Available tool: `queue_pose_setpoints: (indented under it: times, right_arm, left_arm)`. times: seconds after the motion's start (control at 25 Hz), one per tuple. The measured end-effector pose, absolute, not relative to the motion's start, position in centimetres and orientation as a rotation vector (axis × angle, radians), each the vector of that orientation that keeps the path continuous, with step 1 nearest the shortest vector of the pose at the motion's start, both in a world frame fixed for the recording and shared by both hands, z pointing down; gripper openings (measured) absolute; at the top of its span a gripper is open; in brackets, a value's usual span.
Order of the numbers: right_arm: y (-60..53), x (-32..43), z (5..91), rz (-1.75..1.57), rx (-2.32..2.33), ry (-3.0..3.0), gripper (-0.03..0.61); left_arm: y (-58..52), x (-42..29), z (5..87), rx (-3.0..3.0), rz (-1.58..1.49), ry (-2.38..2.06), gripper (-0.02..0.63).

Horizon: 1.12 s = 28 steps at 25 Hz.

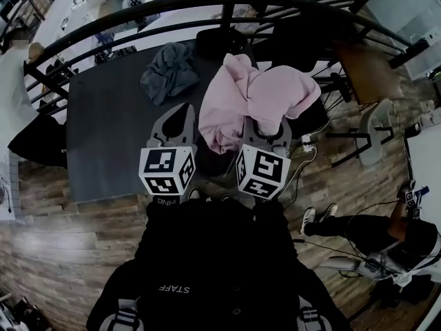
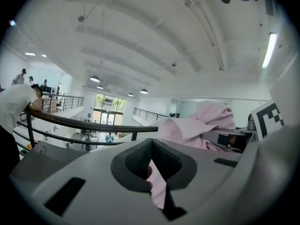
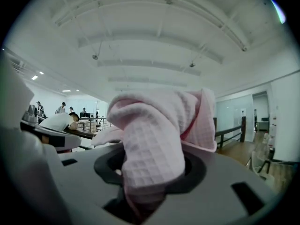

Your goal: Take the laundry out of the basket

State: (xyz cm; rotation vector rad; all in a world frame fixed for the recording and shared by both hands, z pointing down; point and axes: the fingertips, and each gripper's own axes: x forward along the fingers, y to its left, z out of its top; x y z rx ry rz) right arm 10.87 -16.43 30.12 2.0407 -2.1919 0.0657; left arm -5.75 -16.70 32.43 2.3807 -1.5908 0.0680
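A pink waffle-knit garment (image 1: pixel 262 92) hangs bunched in the air over the right end of a dark grey table (image 1: pixel 110 129). My right gripper (image 1: pixel 265 126) is shut on a thick fold of it; in the right gripper view the pink cloth (image 3: pixel 154 130) fills the space between the jaws. My left gripper (image 1: pixel 185 110) is just left of the garment. In the left gripper view a strip of the pink cloth (image 2: pixel 159 186) is pinched between its closed jaws, and the rest of the garment (image 2: pixel 211 118) rises to the right. I cannot make out a basket.
A crumpled grey garment (image 1: pixel 169 71) lies on the table's far part. A curved black railing (image 1: pixel 207 2) runs behind the table. A chair (image 1: pixel 372 140) and cables stand on the wooden floor at right, where a person (image 1: pixel 386 233) sits low.
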Motion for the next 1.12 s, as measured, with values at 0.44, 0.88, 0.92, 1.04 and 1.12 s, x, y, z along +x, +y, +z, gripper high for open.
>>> queue_pose_setpoints:
  times: [0.44,0.88,0.92,1.04,1.12]
  right_arm:
    - [-16.0,12.0,24.2,-0.135,2.127,-2.242,0.204]
    - [-16.0,12.6,21.8,-0.198,2.157,-2.274,0.206]
    - [-16.0,12.6,21.7,-0.199,2.157,-2.274,0.206]
    - [-15.9,12.7,21.6,-0.203,2.158,-2.275,0.206]
    - [-15.8,12.8,21.7,-0.203,2.159,-2.275,0.207]
  left_arm:
    - [-17.2,-4.9,26.5,2.500,-0.045,-1.684,0.000]
    - [-17.5,-3.5,23.7,2.565,-0.112,-1.688,0.000]
    - [-17.5,-3.4,23.6,2.566,-0.112,-1.689,0.000]
    - [-17.4,-3.3,23.6,2.567,-0.113,-1.689,0.000]
    - [-17.3,-3.2,23.7,2.569,-0.113,-1.686,0.000]
